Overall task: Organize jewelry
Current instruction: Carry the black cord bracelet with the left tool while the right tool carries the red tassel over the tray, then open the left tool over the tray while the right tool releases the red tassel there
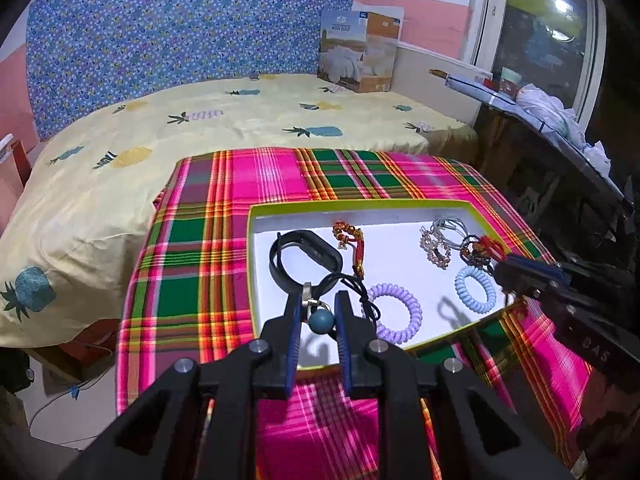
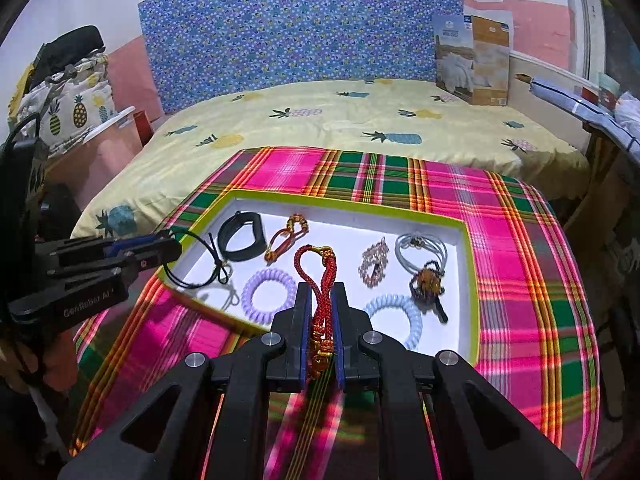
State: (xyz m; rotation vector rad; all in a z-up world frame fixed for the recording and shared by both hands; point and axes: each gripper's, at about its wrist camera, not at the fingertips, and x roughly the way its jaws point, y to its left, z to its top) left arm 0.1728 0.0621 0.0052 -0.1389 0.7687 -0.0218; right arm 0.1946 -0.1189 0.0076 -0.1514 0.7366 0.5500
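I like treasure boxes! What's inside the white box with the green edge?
Inside the box lie a black band, a purple coil, a blue coil, a beaded bracelet and grey ties. The right gripper hides part of the floor.

The left gripper [image 1: 318, 312] tilts downward over the near-left corner of the tray [image 1: 256, 256], pads pinching a bead pendant. The right gripper [image 2: 322, 312], tilted likewise over the tray's near edge, clamps a red cord.

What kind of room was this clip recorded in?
Most likely a home bedroom: a bed with a pineapple-print cover, a fabric-covered headboard behind it, and a boxed quilt on the bed's far corner.
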